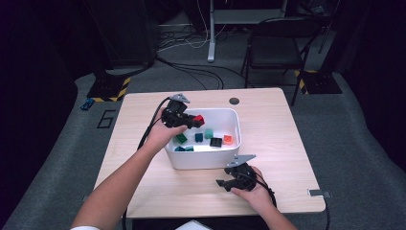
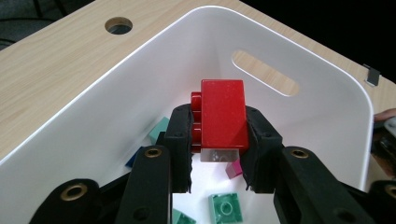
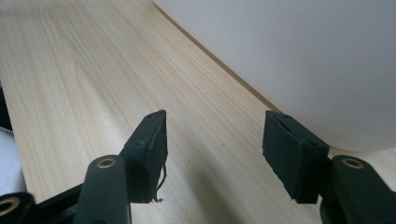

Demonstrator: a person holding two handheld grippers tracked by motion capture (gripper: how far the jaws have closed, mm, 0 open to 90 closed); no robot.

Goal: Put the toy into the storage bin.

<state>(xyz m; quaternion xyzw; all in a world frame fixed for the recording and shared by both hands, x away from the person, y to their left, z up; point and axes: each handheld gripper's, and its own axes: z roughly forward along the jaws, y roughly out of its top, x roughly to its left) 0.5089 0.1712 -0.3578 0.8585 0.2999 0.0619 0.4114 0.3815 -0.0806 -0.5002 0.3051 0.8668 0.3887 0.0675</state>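
Care matters here: with my left hand-held gripper (image 2: 218, 147) clamped on the red brick (image 2: 223, 114) over the white bin's (image 1: 235, 125) left side, I keep it level and low before letting go, right hand-held gripper (image 3: 214, 149) parted, empty, on the counter (image 1: 268, 143).

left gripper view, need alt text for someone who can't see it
The left gripper clamps a red plastic toy brick above a white plastic bin holding small green, teal and pink bricks, on a light wooden table.

A lab: floor cables (image 1: 191, 72), hazard-taped stand bases (image 1: 110, 89).
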